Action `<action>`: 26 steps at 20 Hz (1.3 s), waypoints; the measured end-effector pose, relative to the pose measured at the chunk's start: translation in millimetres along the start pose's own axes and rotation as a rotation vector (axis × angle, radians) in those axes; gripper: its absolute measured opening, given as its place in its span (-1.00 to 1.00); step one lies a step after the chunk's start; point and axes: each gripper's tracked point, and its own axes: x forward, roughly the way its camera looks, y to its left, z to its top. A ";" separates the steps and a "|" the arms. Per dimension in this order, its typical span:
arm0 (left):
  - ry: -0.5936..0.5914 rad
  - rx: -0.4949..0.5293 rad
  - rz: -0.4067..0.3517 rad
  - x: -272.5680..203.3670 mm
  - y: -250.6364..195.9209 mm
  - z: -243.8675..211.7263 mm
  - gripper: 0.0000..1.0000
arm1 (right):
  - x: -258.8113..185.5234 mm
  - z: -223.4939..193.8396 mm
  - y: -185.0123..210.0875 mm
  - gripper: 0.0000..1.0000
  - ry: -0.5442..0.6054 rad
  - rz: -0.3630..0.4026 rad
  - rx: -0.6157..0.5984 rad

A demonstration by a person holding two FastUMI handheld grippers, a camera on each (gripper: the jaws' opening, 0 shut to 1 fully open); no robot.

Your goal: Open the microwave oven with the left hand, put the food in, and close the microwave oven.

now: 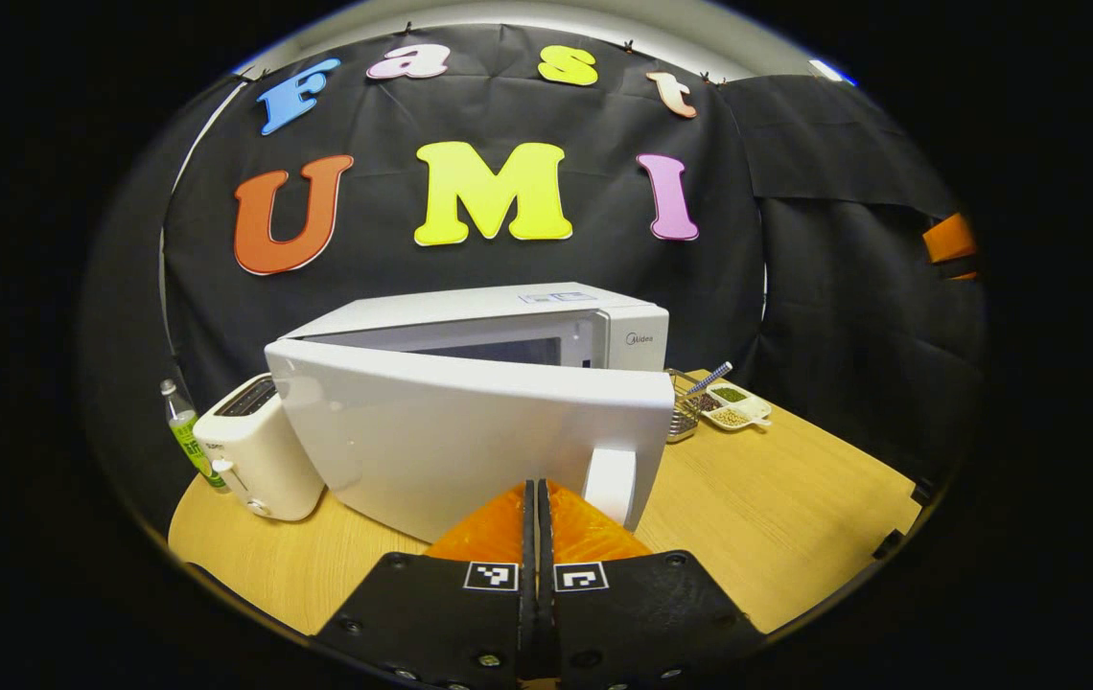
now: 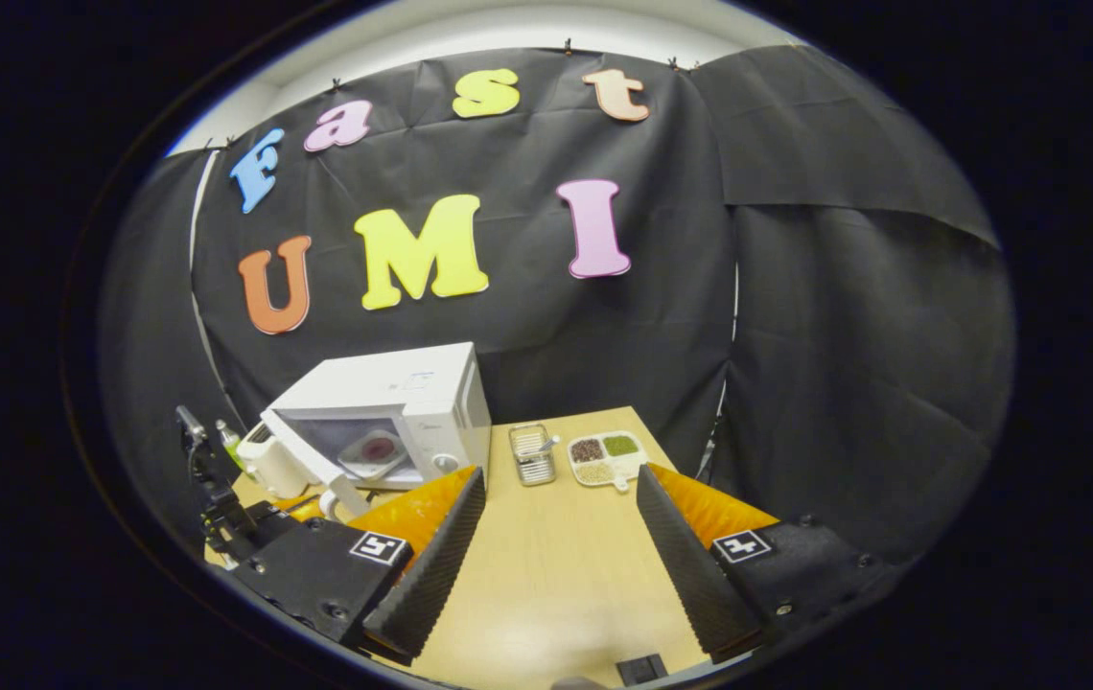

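Observation:
The white microwave [image 1: 508,326] stands at the back of the wooden table [image 1: 777,517]. Its door [image 1: 470,431] is swung partway out toward me, outer face forward, with the handle [image 1: 609,484] on its right end. My left gripper [image 1: 537,491] is shut with nothing between its fingers, its tips right at the door's lower edge, just left of the handle. In the right gripper view the microwave [image 2: 393,402] shows a plate with reddish food [image 2: 376,450] inside the cavity. My right gripper [image 2: 561,541] hangs open over bare table, well right of the oven.
A white toaster [image 1: 254,450] and a green bottle [image 1: 184,431] stand left of the microwave. A wire basket [image 1: 684,407] and a divided dish of grains [image 1: 736,404] sit to its right. The table's front edge is close below my left gripper.

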 end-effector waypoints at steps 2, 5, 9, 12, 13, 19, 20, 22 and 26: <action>-0.002 0.004 0.003 13.7 -4.8 3.6 -1.00 | 3.9 3.3 -4.7 0.83 0.005 0.008 -0.009; -0.002 -0.005 0.009 31.4 -9.1 8.5 -1.00 | 8.5 5.5 -14.3 0.83 0.011 0.014 -0.015; -0.007 0.000 0.032 57.4 -9.1 15.9 -1.00 | 9.7 1.7 -23.1 0.84 0.023 0.024 -0.009; -0.004 -0.006 0.045 76.0 -9.8 20.4 -1.00 | 11.0 -3.0 -30.0 1.00 0.041 0.028 -0.021; -0.003 -0.007 0.050 82.2 -10.1 24.0 -1.00 | 12.2 -3.7 -32.1 0.83 0.045 0.031 -0.026; -0.005 -0.023 0.076 115.8 -10.9 33.7 -1.00 | 18.2 -2.6 -44.1 0.83 0.056 0.039 -0.025; -0.004 -0.030 0.082 120.3 -10.6 34.6 -1.00 | 18.2 -2.3 -46.5 1.00 0.057 0.039 -0.024; -0.003 -0.039 0.102 124.5 -9.4 35.0 -1.00 | 18.8 -1.1 -51.3 1.00 0.056 0.036 -0.027; -0.010 -0.028 0.119 124.9 -10.0 36.4 -1.00 | 19.1 -2.7 -60.3 1.00 0.062 0.026 -0.023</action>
